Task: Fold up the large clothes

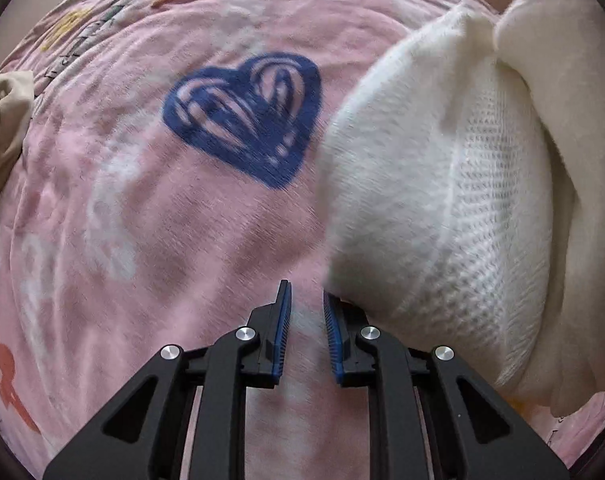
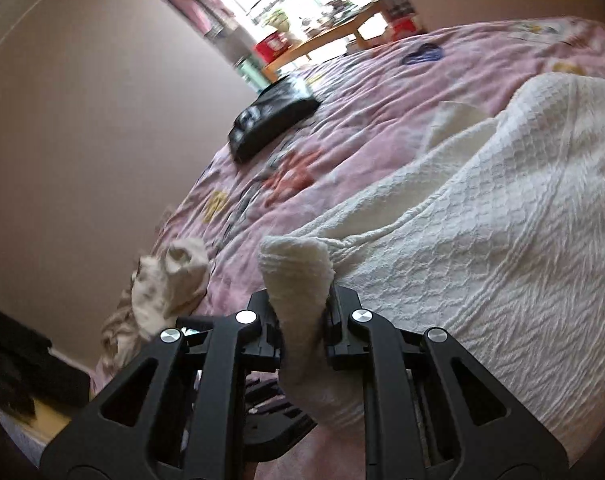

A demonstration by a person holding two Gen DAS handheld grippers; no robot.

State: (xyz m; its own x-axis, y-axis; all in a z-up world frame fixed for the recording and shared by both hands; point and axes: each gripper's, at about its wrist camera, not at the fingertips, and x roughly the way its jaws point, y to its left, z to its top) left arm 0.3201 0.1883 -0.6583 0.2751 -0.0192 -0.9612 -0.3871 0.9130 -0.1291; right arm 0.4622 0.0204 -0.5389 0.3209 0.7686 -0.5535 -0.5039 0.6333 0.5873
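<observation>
Right gripper (image 2: pixel 300 300) clamped on a bunched edge of white knit (image 2: pixel 482 232), left gripper (image 1: pixel 305 320) slightly parted, empty, over pink bedspread (image 1: pixel 142 200), knit lying just right of it, long axis unclear

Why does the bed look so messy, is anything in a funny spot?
A beige crumpled cloth hangs bunched at the bed's edge, not folded. A black flat thing lies askew on the pink blanket. The white knitted garment is rumpled, one end pinched in the right tongs. The left tongs hold nothing.
</observation>
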